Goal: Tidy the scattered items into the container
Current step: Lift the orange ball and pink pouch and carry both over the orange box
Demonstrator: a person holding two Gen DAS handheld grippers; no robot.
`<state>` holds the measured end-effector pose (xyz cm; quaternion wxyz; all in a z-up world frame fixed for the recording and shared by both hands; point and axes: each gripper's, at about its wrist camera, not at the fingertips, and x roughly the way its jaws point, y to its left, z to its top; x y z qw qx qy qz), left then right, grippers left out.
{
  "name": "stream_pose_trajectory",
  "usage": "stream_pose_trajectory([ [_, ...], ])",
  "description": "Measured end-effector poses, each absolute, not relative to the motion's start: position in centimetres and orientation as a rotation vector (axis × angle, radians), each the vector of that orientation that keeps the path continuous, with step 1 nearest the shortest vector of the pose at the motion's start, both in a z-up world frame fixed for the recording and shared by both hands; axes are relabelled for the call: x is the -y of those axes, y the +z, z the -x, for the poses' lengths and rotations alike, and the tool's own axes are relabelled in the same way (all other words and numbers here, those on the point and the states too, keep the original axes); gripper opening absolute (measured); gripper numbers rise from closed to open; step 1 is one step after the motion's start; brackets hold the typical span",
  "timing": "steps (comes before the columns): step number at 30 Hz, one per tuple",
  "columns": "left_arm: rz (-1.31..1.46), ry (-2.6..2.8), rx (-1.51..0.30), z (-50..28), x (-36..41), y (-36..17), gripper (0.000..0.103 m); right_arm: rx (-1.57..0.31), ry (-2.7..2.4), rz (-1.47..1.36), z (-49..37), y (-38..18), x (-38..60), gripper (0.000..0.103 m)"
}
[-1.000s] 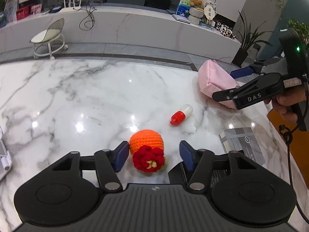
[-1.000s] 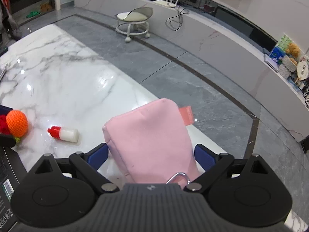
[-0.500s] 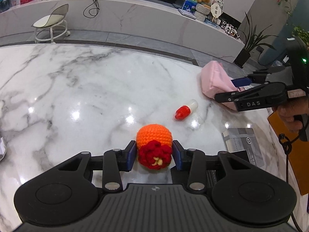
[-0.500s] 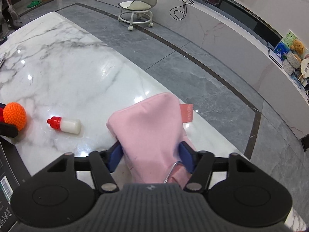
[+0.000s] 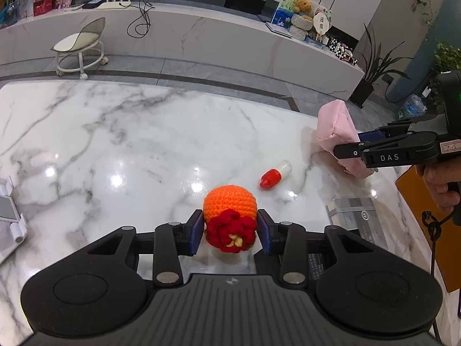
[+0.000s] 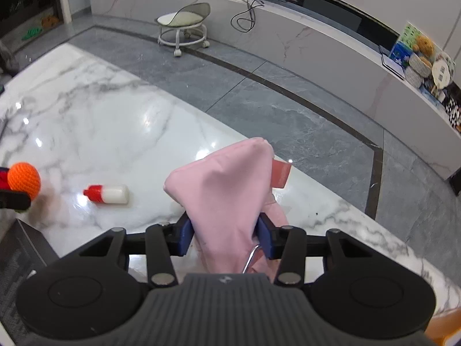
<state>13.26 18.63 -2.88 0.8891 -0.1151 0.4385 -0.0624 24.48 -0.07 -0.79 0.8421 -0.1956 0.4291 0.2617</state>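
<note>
My left gripper (image 5: 230,232) has its blue fingers (image 5: 196,232) pressed against both sides of the orange crocheted ball with a red yarn flower (image 5: 230,212), low in the centre of the left wrist frame. My right gripper (image 6: 225,238) pinches the soft pink fabric pouch (image 6: 227,193), fingers (image 6: 184,238) sunk into the cloth at the lower middle of its frame. A small white bottle with a red cap (image 5: 275,173) lies on its side on the white marble worktop (image 5: 115,144), between ball and pouch.
</note>
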Motion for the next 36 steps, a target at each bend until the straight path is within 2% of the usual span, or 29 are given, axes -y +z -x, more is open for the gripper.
stream_pose_trajectory([
  [22, 0.215, -0.146, -0.857, -10.7, -17.6, 1.0, 0.045, -0.893, 0.522, 0.340, -19.1, 3.2, 2.2, 0.048],
  [36, 0.112, -0.166, -0.870, -8.9, -13.8, 2.0, 0.045, -0.858, 0.505, 0.130, -10.2, 4.2, 9.2, 0.048],
])
